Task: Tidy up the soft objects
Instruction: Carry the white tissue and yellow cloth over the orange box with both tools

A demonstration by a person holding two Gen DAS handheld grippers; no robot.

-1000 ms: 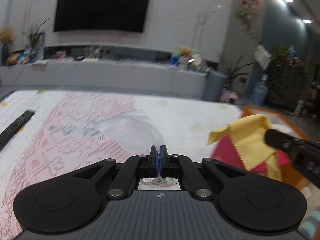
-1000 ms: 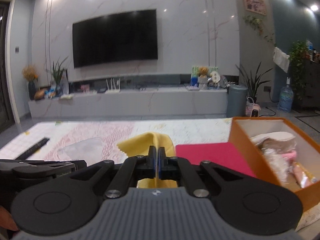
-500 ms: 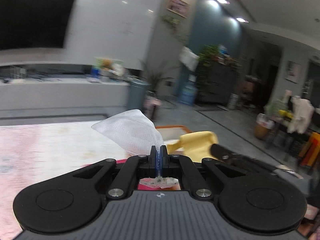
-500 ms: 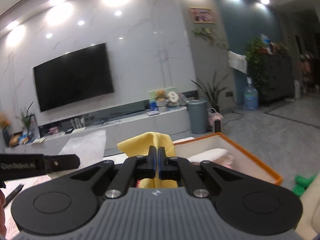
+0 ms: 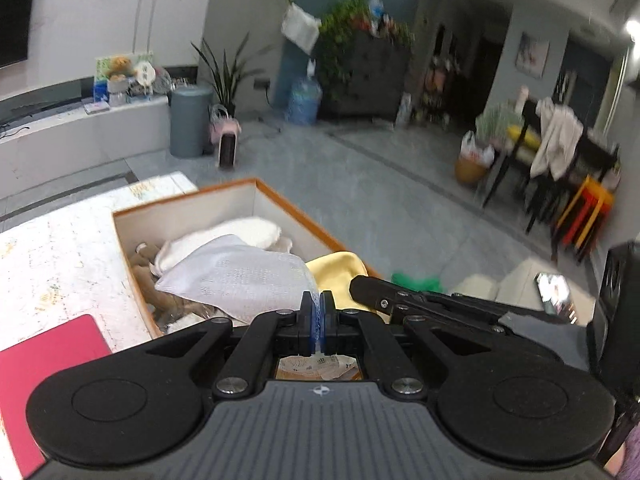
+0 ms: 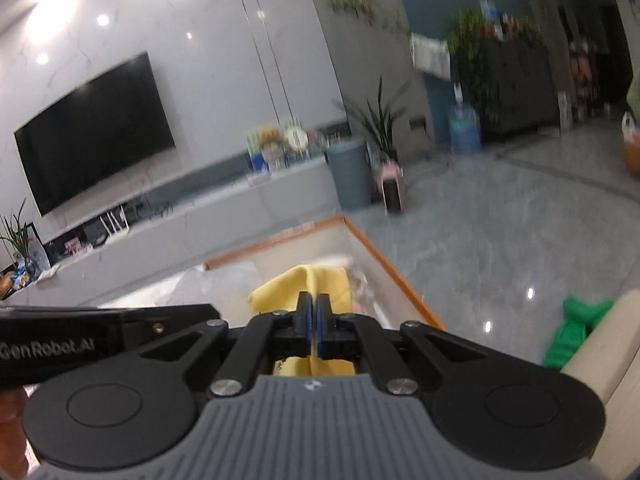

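Left tongs [image 5: 317, 307] clamped on a white mesh cloth [image 5: 236, 276], right tongs [image 6: 312, 312] pinching soft yellow cloth [image 6: 308, 284], over the orange-rimmed box [image 5: 280, 196].

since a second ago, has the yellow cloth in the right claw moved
Yes. The soft yellow cloth, clamped in the right claw, went from above the flat red mat to over the orange-rimmed cardboard box.

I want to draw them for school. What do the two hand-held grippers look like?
Both look the same: the left hand-held gripper and right hand-held gripper are black, with two round discs, silver screws, jointed link arms and a ribbed grey base bearing a small logo. The fingers have blue inner pads. White lettering runs along the left one's side in the right wrist view.
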